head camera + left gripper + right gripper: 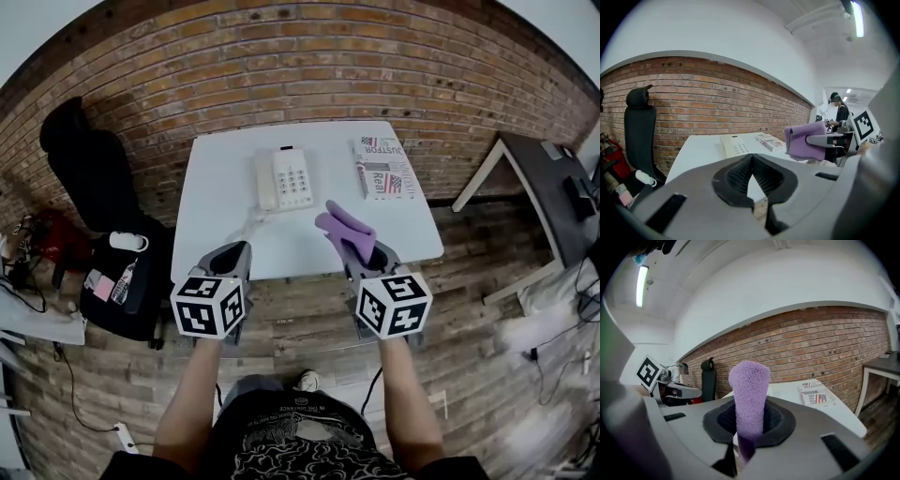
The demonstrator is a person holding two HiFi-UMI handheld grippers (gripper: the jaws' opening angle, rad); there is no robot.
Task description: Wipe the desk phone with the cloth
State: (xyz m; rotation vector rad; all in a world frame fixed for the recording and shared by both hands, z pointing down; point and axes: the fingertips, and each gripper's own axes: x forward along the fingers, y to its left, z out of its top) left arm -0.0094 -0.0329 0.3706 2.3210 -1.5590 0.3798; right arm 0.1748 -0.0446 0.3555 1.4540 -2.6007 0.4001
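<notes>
A cream desk phone (286, 178) lies flat at the back middle of the white table (216, 206), and its cord (253, 223) trails toward the front edge. The left gripper view shows the phone (738, 144) ahead on the tabletop. My right gripper (361, 251) is shut on a purple cloth (345, 230), which sticks up from its jaws (750, 385) above the table's front right part. My left gripper (239, 248) hovers at the front edge, its jaws closed together on nothing (751, 157). In the right gripper view the cloth hides the phone.
A folded newspaper (384, 167) lies on the table right of the phone. A black office chair (89, 169) and some clutter stand on the floor to the left. A dark desk (544, 178) is at the far right, and a brick wall runs behind the table.
</notes>
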